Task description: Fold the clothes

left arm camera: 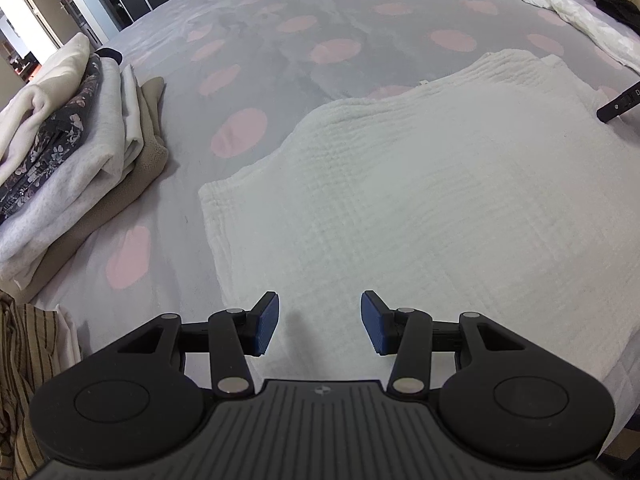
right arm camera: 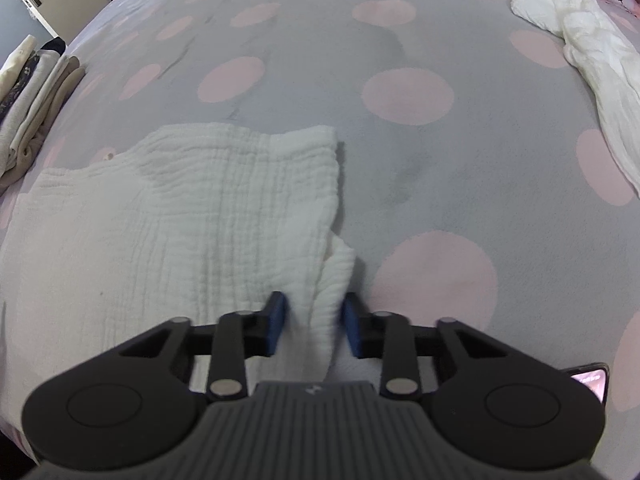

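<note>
Lying part-folded on the bed (right arm camera: 420,168), the white cloth (left arm camera: 400,184) is bunching at its near right edge between the half-closed right tool (right arm camera: 314,326), which is risking a loose pinch dragging layers askew, while the left tool (left arm camera: 319,322) is hovering wide apart, empty.

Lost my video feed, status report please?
Left gripper open, empty, over white muslin cloth. Right gripper open, straddling a raised fold at cloth's right edge. Nothing in the way.
</note>
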`<state>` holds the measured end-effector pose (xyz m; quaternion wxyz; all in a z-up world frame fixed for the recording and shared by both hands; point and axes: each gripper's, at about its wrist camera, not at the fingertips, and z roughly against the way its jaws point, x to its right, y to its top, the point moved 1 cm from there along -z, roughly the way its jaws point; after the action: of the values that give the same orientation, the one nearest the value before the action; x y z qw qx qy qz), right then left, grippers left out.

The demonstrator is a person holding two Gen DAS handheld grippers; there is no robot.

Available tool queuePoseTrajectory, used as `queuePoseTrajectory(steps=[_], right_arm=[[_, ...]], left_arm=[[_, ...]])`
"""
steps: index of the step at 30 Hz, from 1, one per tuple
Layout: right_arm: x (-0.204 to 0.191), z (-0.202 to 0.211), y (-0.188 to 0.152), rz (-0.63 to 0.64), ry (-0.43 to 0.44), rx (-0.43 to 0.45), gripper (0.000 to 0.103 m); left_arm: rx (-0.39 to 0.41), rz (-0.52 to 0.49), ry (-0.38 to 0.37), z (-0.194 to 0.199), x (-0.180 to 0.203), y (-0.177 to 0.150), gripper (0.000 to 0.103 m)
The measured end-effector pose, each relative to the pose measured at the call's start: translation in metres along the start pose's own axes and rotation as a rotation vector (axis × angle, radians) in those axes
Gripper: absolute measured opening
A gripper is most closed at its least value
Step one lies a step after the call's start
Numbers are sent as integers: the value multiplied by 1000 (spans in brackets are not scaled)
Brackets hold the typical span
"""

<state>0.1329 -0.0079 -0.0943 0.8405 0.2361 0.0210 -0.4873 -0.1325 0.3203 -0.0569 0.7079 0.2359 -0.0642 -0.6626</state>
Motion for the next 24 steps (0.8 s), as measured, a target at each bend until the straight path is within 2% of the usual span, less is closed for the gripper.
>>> queuePoseTrajectory(steps=[1,8,15,19,24], right_arm=[[-3,3,0,-4,11,4,10],[-22,22,3,-31,87,28,9],[-63,71,18,-70,253,80,9],[-101,84,28,-44,323,66,9],[-162,90,41,49,387,50,9]], left_arm=[[5,0,3,2,0,0,43],[50,59,5,14,-13,-6,43],[75,92,2,20,-22,-9,43],[107,101,-16,27,-25,-9,43],[151,84,-42,31,-24,-12,43]])
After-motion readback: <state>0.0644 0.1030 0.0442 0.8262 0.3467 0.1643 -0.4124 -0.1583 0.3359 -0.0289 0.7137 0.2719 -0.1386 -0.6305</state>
